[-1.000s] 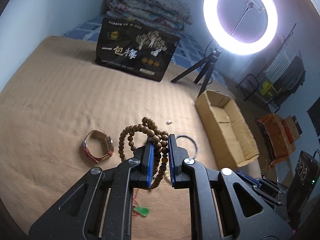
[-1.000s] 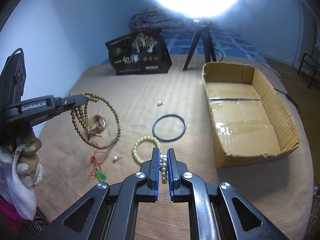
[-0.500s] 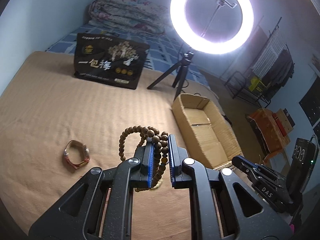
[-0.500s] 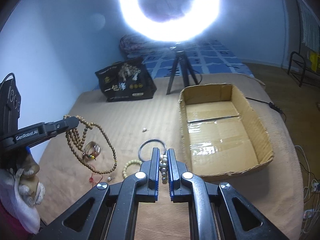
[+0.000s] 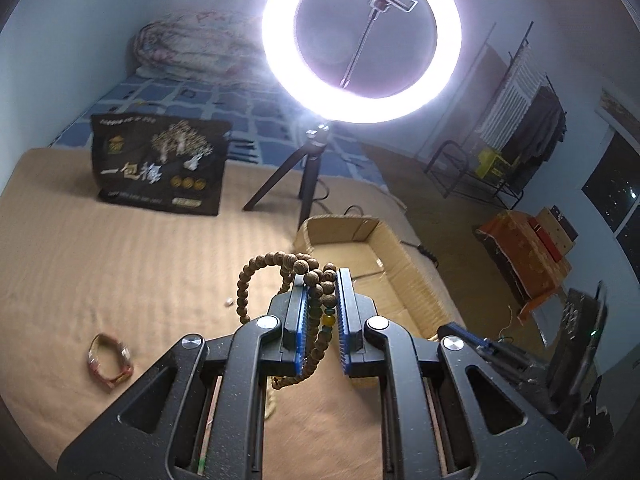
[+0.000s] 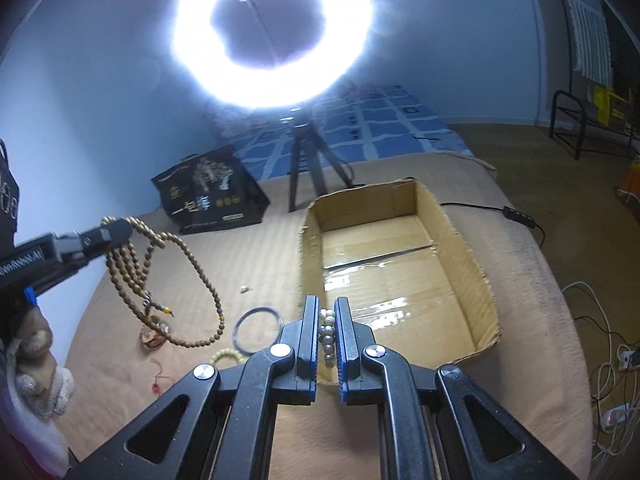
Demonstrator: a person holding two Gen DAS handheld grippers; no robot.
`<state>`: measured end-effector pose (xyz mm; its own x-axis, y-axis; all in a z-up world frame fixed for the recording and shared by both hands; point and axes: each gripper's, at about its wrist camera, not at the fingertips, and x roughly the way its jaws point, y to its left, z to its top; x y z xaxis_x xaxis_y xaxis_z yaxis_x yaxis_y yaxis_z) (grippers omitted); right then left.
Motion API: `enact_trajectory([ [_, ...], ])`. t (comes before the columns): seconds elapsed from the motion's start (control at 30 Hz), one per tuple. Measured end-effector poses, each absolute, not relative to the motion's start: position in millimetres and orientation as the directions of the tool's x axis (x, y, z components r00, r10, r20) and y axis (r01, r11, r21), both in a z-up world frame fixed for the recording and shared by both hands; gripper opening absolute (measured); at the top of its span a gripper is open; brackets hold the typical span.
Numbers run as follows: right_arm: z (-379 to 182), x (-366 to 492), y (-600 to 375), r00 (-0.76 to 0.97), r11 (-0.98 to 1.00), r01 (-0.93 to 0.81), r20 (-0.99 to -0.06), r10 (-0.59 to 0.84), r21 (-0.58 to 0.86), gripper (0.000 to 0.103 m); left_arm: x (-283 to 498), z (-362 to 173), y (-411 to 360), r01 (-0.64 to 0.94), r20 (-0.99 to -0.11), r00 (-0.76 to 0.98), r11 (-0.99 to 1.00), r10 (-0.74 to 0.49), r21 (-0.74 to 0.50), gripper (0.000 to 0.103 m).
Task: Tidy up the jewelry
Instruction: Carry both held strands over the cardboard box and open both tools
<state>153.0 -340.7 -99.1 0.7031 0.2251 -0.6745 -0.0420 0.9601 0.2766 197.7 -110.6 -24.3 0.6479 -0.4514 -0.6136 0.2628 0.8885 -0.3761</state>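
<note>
Our left hand-held gripper (image 5: pixel 322 300) is clamped on one long strand of wooden prayer beads (image 5: pixel 316 280), lifted above the tan blanket (image 5: pixel 120 260); several loops hang from it, and in the right wrist view we see the strand (image 6: pixel 160 276) dangling at the far left. Our right hand-held gripper (image 6: pixel 327 330) pinches one short string of pearl beads (image 6: pixel 328 332), held just at the near left edge of the single cardboard box (image 6: pixel 472 264), whose inside shows only taped cardboard.

On the blanket we count four loose pieces in the right wrist view: one thin black bangle (image 6: pixel 256 330) just left of the right gripper, one pale yellow bead bracelet (image 6: pixel 226 357) nearer to us, one red cord (image 6: pixel 158 380) at the near left, and one small silver bit (image 6: pixel 245 289) farther off. One reddish watch (image 5: pixel 110 362) lies at the near left in the left wrist view. Far back stand one black printed bag (image 5: pixel 160 164) and one lit ring light (image 5: pixel 360 40) on a tripod.
</note>
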Motion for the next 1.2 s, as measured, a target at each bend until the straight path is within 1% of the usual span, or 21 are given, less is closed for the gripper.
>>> enact_trajectory([
  [0.27,-115,170,-366,0.692,0.958,0.023,-0.696,0.192,0.287,0.005,225,-15,-149,0.308,-0.593,0.646,0.875,-0.481,-0.373,0.011],
  [0.67,-136,186,-382,0.653,0.955,0.075,-0.737,0.171,0.288,0.005,260,-17,-206,0.367,-0.592,0.623,0.859,-0.512,-0.357,0.011],
  [0.87,-143,189,-389,0.643,0.952,0.096,-0.749,0.163,0.289,0.005,275,-34,-226,0.377,-0.617,0.594,0.856,-0.516,-0.353,0.011],
  [1.2,-159,199,-394,0.611,0.951,0.12,-0.776,0.155,0.284,0.005,299,-84,-245,0.363,-0.703,0.529,0.876,-0.475,-0.318,0.011],
])
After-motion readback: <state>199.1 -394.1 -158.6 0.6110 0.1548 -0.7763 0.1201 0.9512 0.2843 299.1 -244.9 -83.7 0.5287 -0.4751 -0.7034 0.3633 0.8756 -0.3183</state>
